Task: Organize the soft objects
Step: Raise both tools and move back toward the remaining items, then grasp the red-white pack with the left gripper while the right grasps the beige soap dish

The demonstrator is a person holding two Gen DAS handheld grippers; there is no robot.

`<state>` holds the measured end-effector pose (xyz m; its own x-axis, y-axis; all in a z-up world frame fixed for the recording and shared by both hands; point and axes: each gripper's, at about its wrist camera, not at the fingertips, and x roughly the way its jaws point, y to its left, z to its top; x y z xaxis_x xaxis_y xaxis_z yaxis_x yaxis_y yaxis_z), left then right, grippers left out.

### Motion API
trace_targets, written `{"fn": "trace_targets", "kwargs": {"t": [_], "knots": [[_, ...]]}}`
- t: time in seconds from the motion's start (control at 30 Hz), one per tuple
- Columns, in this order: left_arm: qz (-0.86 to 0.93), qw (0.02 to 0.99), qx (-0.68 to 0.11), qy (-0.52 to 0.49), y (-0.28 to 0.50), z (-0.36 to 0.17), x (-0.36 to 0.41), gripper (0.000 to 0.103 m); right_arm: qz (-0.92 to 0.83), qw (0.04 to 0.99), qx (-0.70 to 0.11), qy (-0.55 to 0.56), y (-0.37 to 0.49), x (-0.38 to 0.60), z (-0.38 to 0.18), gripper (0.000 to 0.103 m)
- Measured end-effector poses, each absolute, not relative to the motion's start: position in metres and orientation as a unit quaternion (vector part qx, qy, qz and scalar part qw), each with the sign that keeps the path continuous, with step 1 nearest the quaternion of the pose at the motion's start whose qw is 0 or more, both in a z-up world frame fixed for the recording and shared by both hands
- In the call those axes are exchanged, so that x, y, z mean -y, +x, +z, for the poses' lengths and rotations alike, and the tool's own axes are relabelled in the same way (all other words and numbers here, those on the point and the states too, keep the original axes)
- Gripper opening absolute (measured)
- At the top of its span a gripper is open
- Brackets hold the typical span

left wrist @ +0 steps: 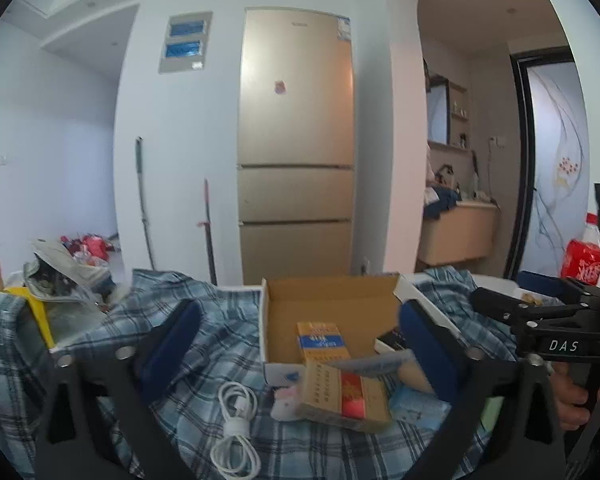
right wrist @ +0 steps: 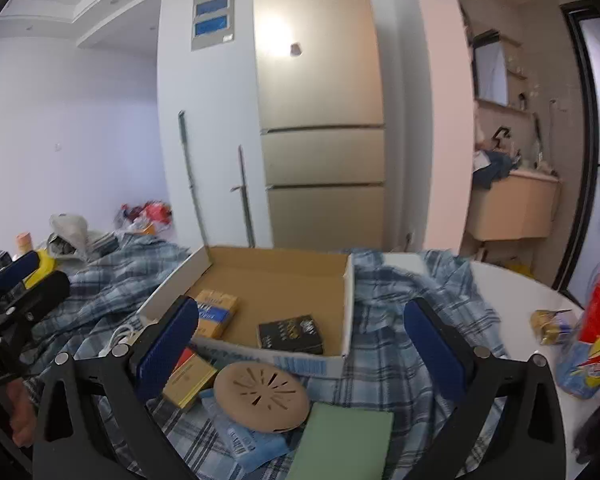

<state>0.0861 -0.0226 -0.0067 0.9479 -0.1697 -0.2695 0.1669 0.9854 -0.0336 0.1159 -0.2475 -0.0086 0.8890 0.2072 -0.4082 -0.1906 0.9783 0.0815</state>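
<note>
Blue-and-white plaid cloth (right wrist: 380, 344); brown-lined box (right wrist: 284, 284); gold fridge (right wrist: 320, 120).

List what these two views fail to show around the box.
- Black pack: left view, mostly hidden behind the left gripper's right finger.
- Green pad: right view, cut off by the bottom edge.
- Print on the yellow pack in the box: too small and blurred in both views.
- Cable: right view, nearly all hidden behind the right gripper's left finger.

A soft blue plaid cloth (right wrist: 384, 360) lies rumpled under a matt brown cardboard box (right wrist: 280, 280); the tall gold fridge (right wrist: 320, 80) looks glossy, smooth metal.
</note>
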Motion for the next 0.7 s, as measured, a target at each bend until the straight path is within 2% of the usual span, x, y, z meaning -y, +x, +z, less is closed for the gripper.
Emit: {"fn": "trace_targets", "kwargs": {"t": [0.03,0.3,0.43,0.53,0.7], "knots": [[-0.089,0.985,-0.148,-0.005,0.090,-0.008,0.024,0.090,0.108,0.969,-0.221,0.019,0.119,0.246,-0.011,0.102],[-0.091,0.974,-0.205,-0.020,0.111,-0.021,0.021,0.089,0.149,0.946,-0.287,0.005,0.136,0.232,-0.031,0.102],[-0.101,0.965,-0.243,-0.012,0.123,-0.029,0.025,0.088,0.159,0.933,-0.324,0.004,0.147,0.227,-0.041,0.097],[-0.107,0.955,-0.275,-0.006,0.132,-0.036,0.029,0.084,0.160,0.921,-0.355,0.008,0.155,0.226,-0.050,0.093],[-0.116,0.940,-0.321,-0.017,0.147,-0.046,0.027,0.079,0.166,0.908,-0.384,0.014,0.163,0.225,-0.059,0.092]]}}
